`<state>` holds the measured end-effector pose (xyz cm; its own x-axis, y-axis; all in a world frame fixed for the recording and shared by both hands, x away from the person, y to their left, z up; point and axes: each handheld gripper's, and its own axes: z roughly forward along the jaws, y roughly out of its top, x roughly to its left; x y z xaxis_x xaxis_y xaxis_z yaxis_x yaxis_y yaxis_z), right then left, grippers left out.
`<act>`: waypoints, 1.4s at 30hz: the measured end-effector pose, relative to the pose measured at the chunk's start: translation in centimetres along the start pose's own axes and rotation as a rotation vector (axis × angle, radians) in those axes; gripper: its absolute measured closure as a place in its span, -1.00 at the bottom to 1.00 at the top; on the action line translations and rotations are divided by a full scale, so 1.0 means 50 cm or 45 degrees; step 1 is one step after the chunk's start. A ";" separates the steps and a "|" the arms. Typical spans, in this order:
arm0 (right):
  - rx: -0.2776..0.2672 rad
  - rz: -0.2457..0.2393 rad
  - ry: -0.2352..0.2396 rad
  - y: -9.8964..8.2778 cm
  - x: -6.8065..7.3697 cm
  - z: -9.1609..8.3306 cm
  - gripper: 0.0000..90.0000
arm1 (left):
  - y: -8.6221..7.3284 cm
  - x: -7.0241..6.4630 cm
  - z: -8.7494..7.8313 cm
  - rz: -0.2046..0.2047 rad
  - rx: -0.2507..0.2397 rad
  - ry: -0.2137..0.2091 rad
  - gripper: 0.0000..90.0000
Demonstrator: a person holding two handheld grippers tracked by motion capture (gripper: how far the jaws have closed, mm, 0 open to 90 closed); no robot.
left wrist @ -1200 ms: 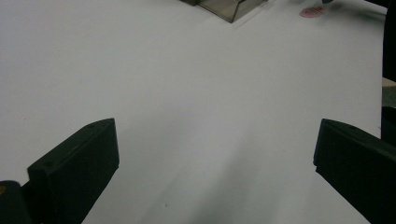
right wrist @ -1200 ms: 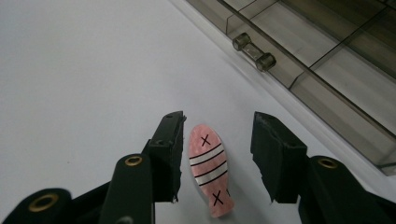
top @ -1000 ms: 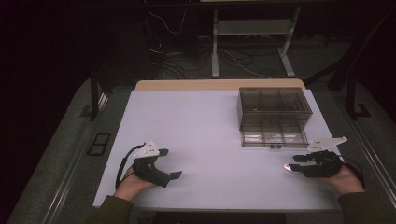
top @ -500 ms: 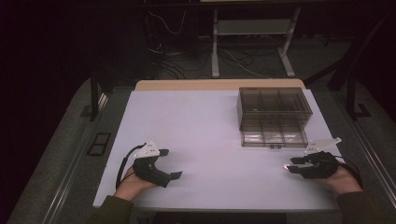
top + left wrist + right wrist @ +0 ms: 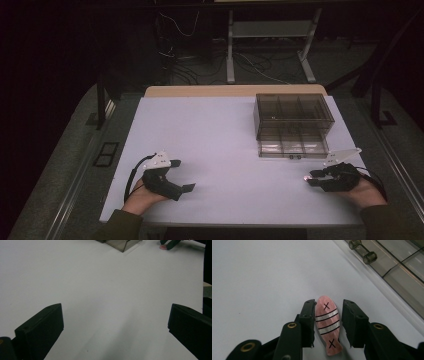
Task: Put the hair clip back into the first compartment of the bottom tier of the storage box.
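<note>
On the left of the white counter (image 5: 225,140), the left hand-held gripper (image 5: 186,175) rests low near the front edge, its jaws spread wide with nothing between them; its own view looks across bare counter between the two black jaws. Toward the right rear stands a smoky clear compartment box (image 5: 292,122), a drawer-like lower tier facing the person with two small knobs (image 5: 363,251) at its front. At the far right, the right hand-held gripper (image 5: 328,322) sits low just in front of that box, its jaws flanking a small pink fish-shaped piece (image 5: 327,323) with stripes and two crosses. The left jaw seems to touch the fish; a slim gap shows on the right side, so I cannot tell whether it is truly clamped. The piece looks thin, flat and slick: closing off-centre could make it pivot or squirt out sideways, and lifting before the grip is firm could drop it
</note>
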<state>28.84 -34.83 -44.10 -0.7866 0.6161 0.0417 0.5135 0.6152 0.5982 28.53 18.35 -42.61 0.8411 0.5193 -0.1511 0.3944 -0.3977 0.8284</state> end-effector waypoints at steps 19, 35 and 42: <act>0.005 -0.015 0.002 -0.001 0.000 0.000 0.46 | 0.000 -0.001 0.001 -0.002 0.002 -0.003 -1.00; 0.012 -0.012 0.001 0.001 0.006 -0.002 0.47 | 0.000 -0.001 0.002 0.002 0.005 -0.003 -1.00; 0.002 -0.013 0.001 0.002 0.007 -0.006 0.48 | 0.000 -0.001 0.002 0.001 0.006 -0.003 -1.00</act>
<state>28.50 -34.69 -43.81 -0.7921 0.6094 0.0363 0.5060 0.6222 0.5974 28.52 18.27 -42.66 0.8422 0.5172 -0.1521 0.3957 -0.4015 0.8260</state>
